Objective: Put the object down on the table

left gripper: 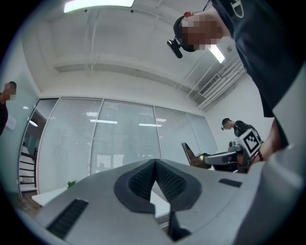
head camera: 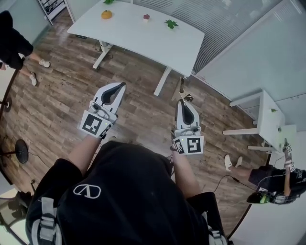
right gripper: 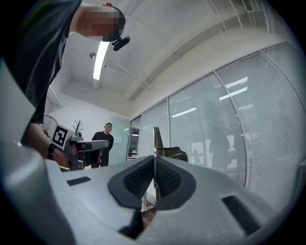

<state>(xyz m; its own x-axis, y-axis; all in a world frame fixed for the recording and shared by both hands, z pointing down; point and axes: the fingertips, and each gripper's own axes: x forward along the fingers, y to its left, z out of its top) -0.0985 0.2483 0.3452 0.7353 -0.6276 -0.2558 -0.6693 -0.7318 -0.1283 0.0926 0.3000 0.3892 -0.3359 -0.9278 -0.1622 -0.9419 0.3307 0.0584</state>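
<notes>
Both of your grippers are closed and hold nothing. In the left gripper view, the left gripper [left gripper: 155, 165] has its ribbed pads meeting at the tips with only a sliver of daylight below them. The right gripper [right gripper: 154, 160] looks the same in its own view. So there is no object in hand to put down.

The only small things in sight already lie on the white table [head camera: 143, 40]. An orange fruit [head camera: 106, 14] sits toward its left end, a green leaf [head camera: 171, 23] toward its right end, and a small red thing [head camera: 146, 17] between them. I can't tell which of them the task means.

What matters for your next move is where the table is. It stands ahead of you, well apart from both grippers, with bare wooden floor [head camera: 62, 95] in between. Its long axis runs across your path, left to right. Your left gripper [head camera: 118, 87] points at the middle of the near edge, and your right gripper [head camera: 184, 102] points toward the near right corner. Neither looks clearly nearer. As I judge it, you'd have to walk up to the near edge before either hand could reach the tabletop.
</notes>
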